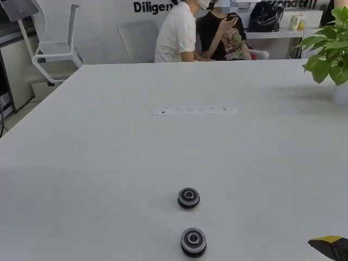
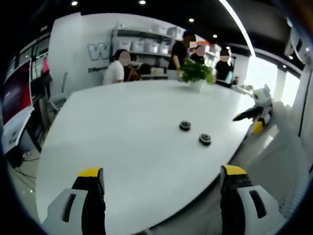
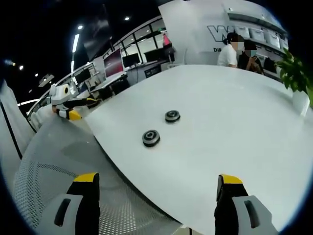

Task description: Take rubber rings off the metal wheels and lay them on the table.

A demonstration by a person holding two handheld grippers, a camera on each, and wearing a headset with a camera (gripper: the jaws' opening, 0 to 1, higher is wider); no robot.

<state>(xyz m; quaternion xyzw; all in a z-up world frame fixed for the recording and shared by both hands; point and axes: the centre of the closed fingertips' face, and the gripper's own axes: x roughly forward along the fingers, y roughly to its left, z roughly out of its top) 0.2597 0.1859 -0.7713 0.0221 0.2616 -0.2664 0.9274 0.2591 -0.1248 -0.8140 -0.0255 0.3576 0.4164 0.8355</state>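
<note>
Metal wheels: two counted, both lying flat, hub up, on the white table [image 1: 109, 136], lower centre of the head view. The far wheel [image 1: 188, 198] and the near wheel [image 1: 193, 242] just below it are apart, not touching.
Rubber rings: two, I judge, one dark band round each rim, both seated on their wheels; none loose on the table.
Left gripper [image 2: 161, 172]: one, jaws wide apart, nothing between them. The wheels sit right of centre in its view, well off.
Right gripper [image 3: 157, 178]: one, jaws wide apart, nothing held. The wheels sit left of centre and look larger here, so I judge this hand the nearer.
Being round, the wheels offer no long axis. I would come down on the near wheel from above.
</note>
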